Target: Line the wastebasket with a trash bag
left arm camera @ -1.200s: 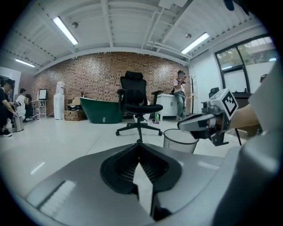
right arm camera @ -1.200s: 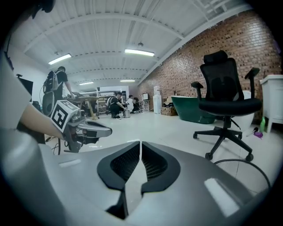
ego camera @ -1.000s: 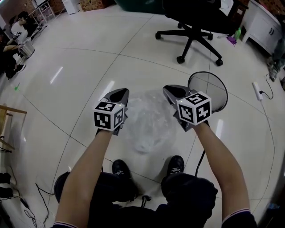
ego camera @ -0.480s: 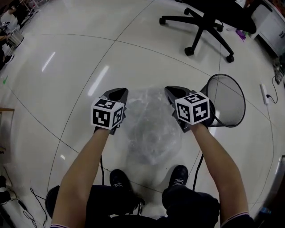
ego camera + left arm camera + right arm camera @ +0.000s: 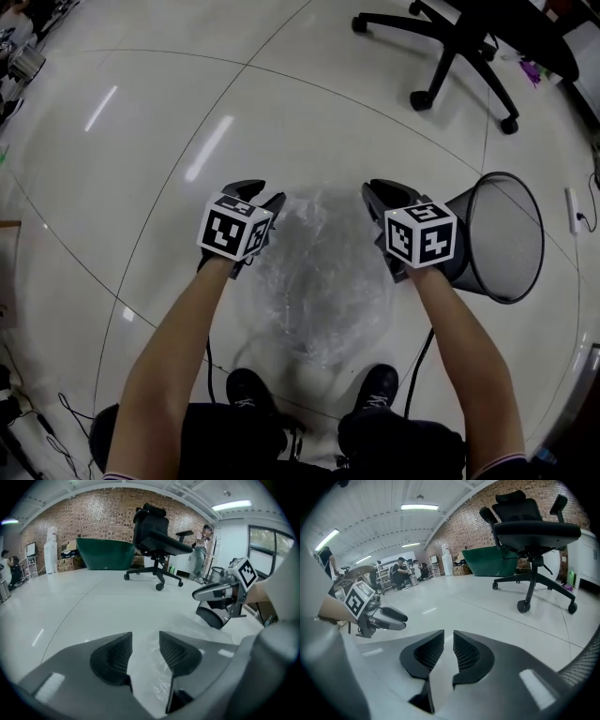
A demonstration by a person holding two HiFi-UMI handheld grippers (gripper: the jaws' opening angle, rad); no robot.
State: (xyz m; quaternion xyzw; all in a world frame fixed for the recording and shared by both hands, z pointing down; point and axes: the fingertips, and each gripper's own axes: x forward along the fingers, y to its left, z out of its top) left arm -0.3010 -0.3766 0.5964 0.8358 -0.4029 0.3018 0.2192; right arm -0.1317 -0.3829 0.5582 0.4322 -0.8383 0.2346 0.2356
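Head view: the clear bag [image 5: 323, 281] lies crumpled on the floor [image 5: 141, 141] between the left tongs [image 5: 262, 197] and right tongs [image 5: 382, 194]; its edges fade into the pale tile. The mesh basket [image 5: 511, 234] lies tipped just beyond the right tongs, which cover its base. A chair [image 5: 459, 52] is cut off at the top edge.

Left gripper view: the left tongs [image 5: 145, 641] stand wide and are opening. Bag film [image 5: 159, 686] shows in the gap, unpinched. The right tongs [image 5: 220, 592] half hide the basket [image 5: 212, 617].

Right gripper view: the right tongs [image 5: 448, 641] are opening, with a narrow gap. Whether film or bare floor shows through is unclear. Only a strip of basket mesh [image 5: 586, 663] shows.
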